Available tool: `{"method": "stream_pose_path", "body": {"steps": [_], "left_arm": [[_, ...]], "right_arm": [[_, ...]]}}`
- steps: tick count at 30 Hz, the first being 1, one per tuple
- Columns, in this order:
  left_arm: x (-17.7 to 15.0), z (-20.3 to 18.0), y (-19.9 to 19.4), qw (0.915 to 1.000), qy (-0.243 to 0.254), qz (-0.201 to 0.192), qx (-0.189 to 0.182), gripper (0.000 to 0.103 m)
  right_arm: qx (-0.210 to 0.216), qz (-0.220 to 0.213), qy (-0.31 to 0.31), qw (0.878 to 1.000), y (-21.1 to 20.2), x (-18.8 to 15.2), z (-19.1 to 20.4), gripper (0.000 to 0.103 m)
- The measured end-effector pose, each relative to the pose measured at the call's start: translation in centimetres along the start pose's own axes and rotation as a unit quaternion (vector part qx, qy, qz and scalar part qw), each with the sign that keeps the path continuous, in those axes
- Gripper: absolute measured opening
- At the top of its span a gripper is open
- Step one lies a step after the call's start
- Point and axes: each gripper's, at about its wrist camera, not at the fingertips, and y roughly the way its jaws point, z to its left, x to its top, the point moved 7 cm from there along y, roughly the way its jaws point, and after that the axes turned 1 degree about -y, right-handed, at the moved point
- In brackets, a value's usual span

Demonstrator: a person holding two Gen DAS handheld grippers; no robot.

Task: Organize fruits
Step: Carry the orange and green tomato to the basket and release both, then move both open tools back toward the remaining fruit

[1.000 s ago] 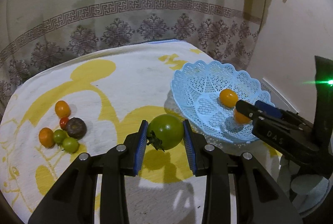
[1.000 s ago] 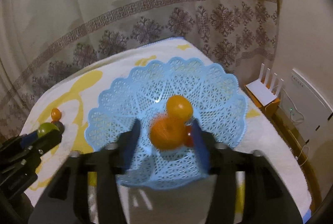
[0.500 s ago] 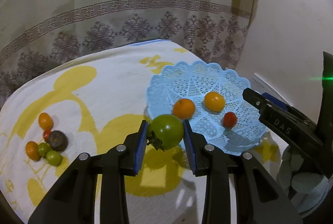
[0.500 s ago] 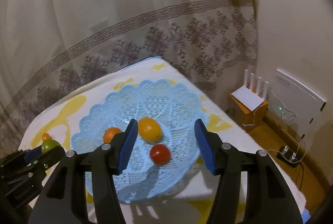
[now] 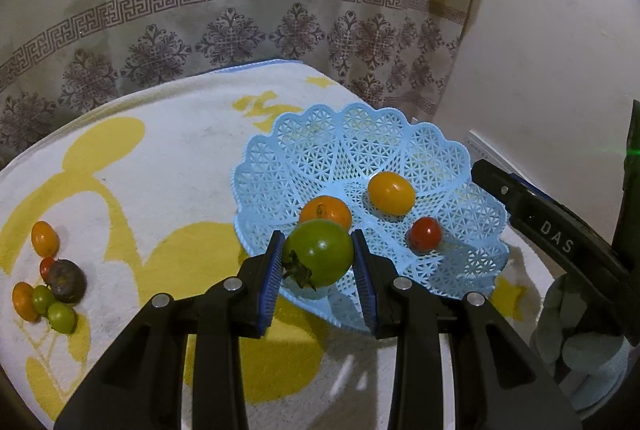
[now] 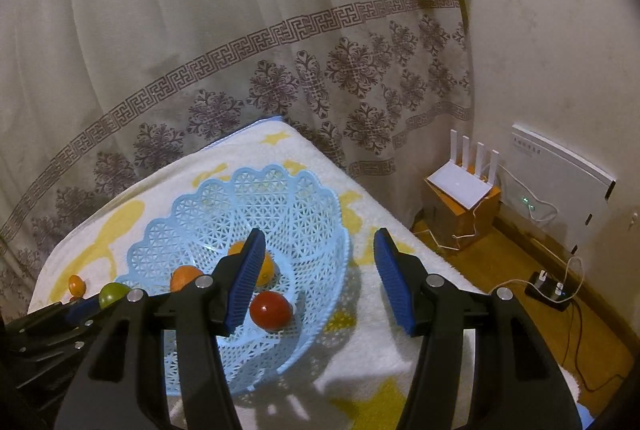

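The left gripper is clamped on a green tomato, held over the near rim of the blue basket, not yet let go. The right gripper stands open with nothing between its pads, above the basket's right edge. In the basket lie three fruits: an orange one, a yellow one and a small red one. Well apart on the towel-covered surface, a cluster of small fruits waits, about six. By my judgement the job is under halfway done.
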Motion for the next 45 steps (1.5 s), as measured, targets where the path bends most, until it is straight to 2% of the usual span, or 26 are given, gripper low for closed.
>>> {"method": "stream_pose_path", "body": {"steps": [3,7,16,23,33,37,40,45], "left_arm": [[-0.1,-0.3,0.2,0.9999,-0.001,0.004,-0.011,0.035],[0.0,-0.5,-0.3,0.9998,-0.007,-0.003,-0.02,0.06],[0.3,0.7,-1.6,0.9996,-0.021,-0.015,-0.011,0.062],[0.5,2.6,-3.0,0.9986,-0.039,-0.032,0.016,0.076],[0.2,6.9,-6.4,0.9935,-0.067,-0.062,0.069,0.078],[-0.3,9.3,-7.7,0.9896,-0.084,-0.067,0.096,0.078],[-0.8,11.3,-8.5,0.9857,-0.1,-0.069,0.117,0.078],[-1.9,14.1,-9.7,0.9786,-0.119,-0.073,0.151,0.078]], "right_arm": [[0.0,0.003,0.0,1.0,0.2,0.0,0.1,0.058],[0.001,0.004,0.0,1.0,0.1,-0.2,0.3,0.058],[0.001,0.006,0.001,1.0,-0.3,-0.3,0.5,0.058],[0.01,0.0,-0.009,1.0,-1.2,-0.2,1.8,0.062],[0.045,0.006,-0.04,0.998,-1.9,-0.1,6.2,0.063],[0.066,0.012,-0.063,0.996,-2.0,-0.3,8.8,0.063],[0.081,0.016,-0.081,0.993,-1.9,-0.7,10.9,0.068],[0.108,0.04,-0.108,0.987,-1.2,-2.0,14.4,0.069]]}}
